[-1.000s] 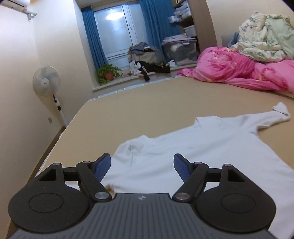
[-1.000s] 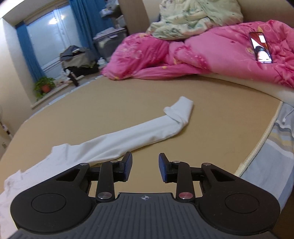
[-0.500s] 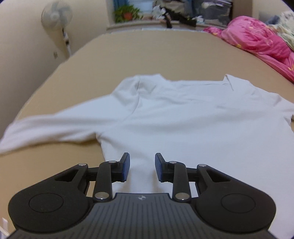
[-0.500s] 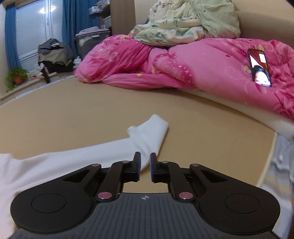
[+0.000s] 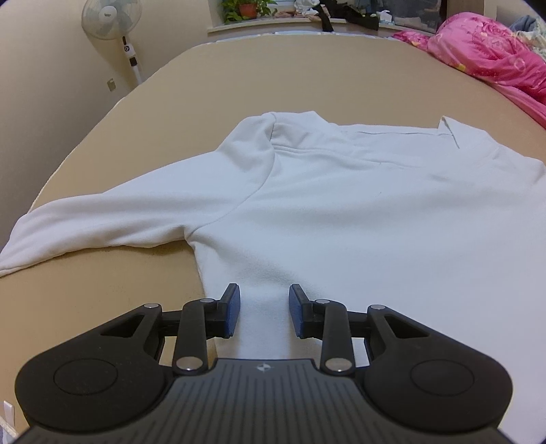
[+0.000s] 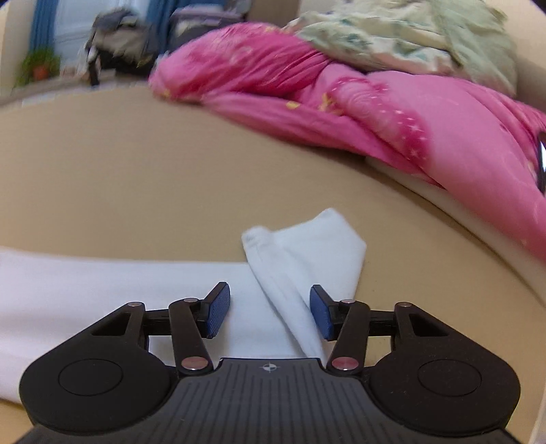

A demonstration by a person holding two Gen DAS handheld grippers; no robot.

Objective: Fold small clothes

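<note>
A white long-sleeved top (image 5: 341,205) lies spread flat on the tan bed (image 5: 239,78), collar at the far side, one sleeve (image 5: 102,218) stretched out to the left. My left gripper (image 5: 263,312) is open, low over the top's left side below the armpit, cloth showing between the jaws. In the right wrist view the other sleeve (image 6: 119,290) runs in from the left and its cuff end (image 6: 307,252) is folded over. My right gripper (image 6: 269,314) is open, hovering over that folded cuff.
A pink quilt (image 6: 375,112) with a pale flowered blanket (image 6: 409,37) on top is heaped at the far right of the bed. A standing fan (image 5: 112,24) is by the left wall. A potted plant (image 5: 245,7) and bags sit by the window.
My left gripper moved closer over the top's side and its jaws widened a little. My right gripper dropped onto the folded cuff and opened from nearly shut to wide.
</note>
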